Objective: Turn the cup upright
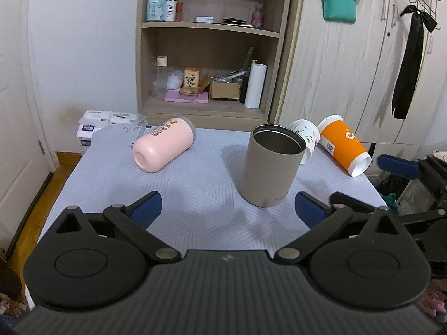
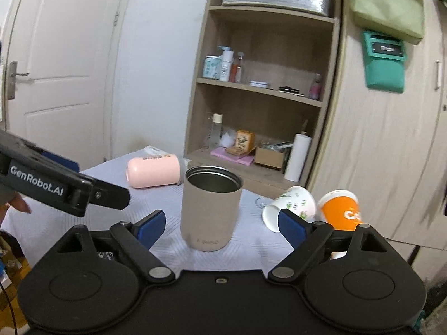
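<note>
A beige steel tumbler [image 1: 272, 166] stands upright with its mouth up on the pale cloth-covered table [image 1: 195, 184]; it also shows in the right wrist view [image 2: 209, 209]. A pink cup [image 1: 163, 146] lies on its side at the back left, seen too in the right wrist view [image 2: 153, 171]. A white floral paper cup [image 1: 306, 139] and an orange paper cup [image 1: 345, 146] lie on their sides at the back right. My left gripper [image 1: 227, 209] is open and empty, just short of the tumbler. My right gripper [image 2: 220, 226] is open and empty, its jaws either side of the tumbler's base, not touching.
A wooden shelf unit [image 1: 206, 44] with bottles and boxes stands behind the table, wardrobe doors [image 1: 349, 64] to its right. Tissue packs [image 1: 106, 124] lie on the floor at the back left. The left gripper's body [image 2: 53, 184] crosses the right wrist view's left side.
</note>
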Tool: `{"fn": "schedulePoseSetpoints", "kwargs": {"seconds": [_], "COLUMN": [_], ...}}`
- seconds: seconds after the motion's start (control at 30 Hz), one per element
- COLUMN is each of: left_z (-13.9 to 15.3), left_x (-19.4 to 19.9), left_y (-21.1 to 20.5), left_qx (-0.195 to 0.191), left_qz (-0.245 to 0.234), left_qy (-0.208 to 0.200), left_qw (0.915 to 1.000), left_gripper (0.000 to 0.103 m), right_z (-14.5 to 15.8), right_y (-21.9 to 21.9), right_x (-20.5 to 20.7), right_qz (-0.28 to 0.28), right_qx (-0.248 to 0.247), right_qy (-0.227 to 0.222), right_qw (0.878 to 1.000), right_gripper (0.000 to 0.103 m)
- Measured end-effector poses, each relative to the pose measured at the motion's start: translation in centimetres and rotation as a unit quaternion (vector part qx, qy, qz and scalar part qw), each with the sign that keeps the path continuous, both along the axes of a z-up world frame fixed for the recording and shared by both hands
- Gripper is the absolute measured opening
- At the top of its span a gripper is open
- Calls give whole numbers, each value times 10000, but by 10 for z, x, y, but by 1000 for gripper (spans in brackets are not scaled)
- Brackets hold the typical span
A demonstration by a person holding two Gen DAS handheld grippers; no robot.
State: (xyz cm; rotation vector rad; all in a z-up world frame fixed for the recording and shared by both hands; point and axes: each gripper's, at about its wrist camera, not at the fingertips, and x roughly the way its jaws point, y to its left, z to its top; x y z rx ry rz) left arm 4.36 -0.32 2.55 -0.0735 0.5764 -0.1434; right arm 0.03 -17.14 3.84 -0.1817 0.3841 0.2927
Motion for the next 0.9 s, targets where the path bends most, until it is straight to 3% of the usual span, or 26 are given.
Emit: {"fn": "schedulePoseSetpoints", "kwargs": {"seconds": [0.13, 0.27, 0.53, 0.9], "left_z": [2, 4, 12, 12], "left_x": [-4, -9, -16, -22], "left_y": [0, 2, 9, 14], "left_qx": [202, 319, 335, 477], "left_qz": [164, 350, 543, 637], "left_qy": [241, 322, 400, 374], "left_qw": [9994, 9984, 9972, 9961], "left_gripper": [103, 103, 103, 103], "right_z": [8, 15, 24, 13], "right_y": [-7, -15, -14, -9], "right_x": [-6, -8, -19, -19], "right_qz": [-309, -760, -1033, -1268], "right_qx": [220, 507, 435, 458], "right_qy": [270, 638, 640, 720], "right_qw": [9989, 9938, 9916, 9882], "right_gripper": [103, 103, 103, 103]}}
